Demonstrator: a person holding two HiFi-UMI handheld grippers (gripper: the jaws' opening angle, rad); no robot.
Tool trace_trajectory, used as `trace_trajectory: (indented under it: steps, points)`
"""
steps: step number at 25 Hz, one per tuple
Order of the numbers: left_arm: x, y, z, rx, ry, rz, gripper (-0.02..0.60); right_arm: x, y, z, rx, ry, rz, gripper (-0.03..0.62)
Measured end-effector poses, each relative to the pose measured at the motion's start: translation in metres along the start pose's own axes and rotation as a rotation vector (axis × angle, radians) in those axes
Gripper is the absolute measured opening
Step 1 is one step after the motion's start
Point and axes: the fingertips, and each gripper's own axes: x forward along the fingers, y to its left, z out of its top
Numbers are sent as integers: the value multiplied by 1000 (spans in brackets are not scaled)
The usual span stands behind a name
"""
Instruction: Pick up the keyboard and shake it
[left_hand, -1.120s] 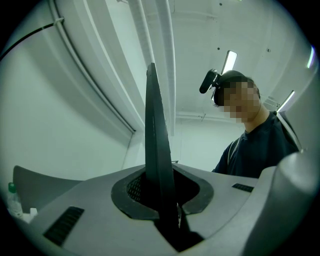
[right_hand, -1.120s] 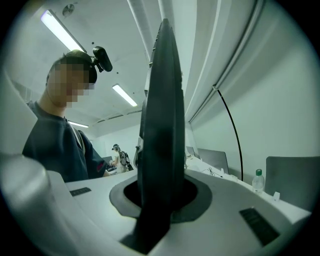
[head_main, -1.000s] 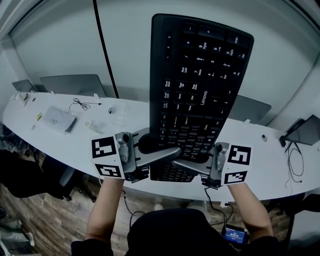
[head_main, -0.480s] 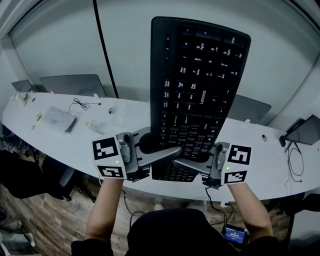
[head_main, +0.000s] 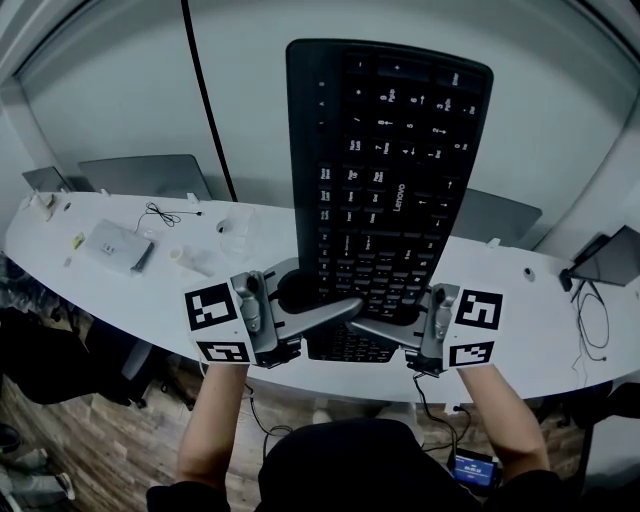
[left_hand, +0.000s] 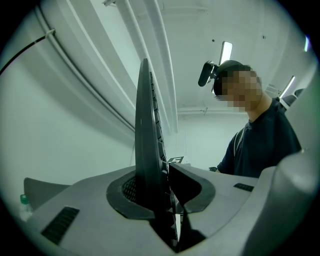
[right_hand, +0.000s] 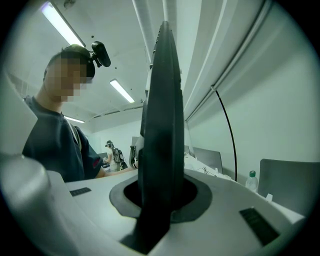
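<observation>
A black keyboard (head_main: 390, 180) stands on end in the air above the desk, keys facing me, its top leaning slightly left. Both grippers hold its lower end. My left gripper (head_main: 345, 308) reaches in from the left, and its jaws have just been opening. The keyboard (left_hand: 147, 140) is still between them, against both pads, with a thin slit of light on the key side. My right gripper (head_main: 362, 326) comes in from the right and is clamped on the keyboard (right_hand: 162, 125), which fills the gap between its jaws.
A curved white desk (head_main: 130, 285) runs below, with a small grey box (head_main: 118, 243), a thin cable (head_main: 160, 212) and a dark screen (head_main: 612, 260) at its right end. Grey chair backs (head_main: 150, 172) stand behind it. A green-capped bottle (right_hand: 251, 180) is nearby.
The keyboard's upper end has swung a little to the left. Both grippers have stayed where they were at its lower end.
</observation>
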Motion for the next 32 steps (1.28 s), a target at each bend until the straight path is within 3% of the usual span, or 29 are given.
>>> trace_trajectory:
  steps: [9,17,23,32]
  points:
    - [-24,10,14,-20,-91,41,156,4,-1,1,2,-19,-24,84]
    - [-29,21,14,32,-106,126,256,2,-6,1,-21,-3,-62,86]
    - [-40,26,14,110,-50,202,275,-3,-12,1,-58,23,-120,84]
    - [-32,43,17,201,-1,347,293,-37,-43,-1,-145,142,-282,84]
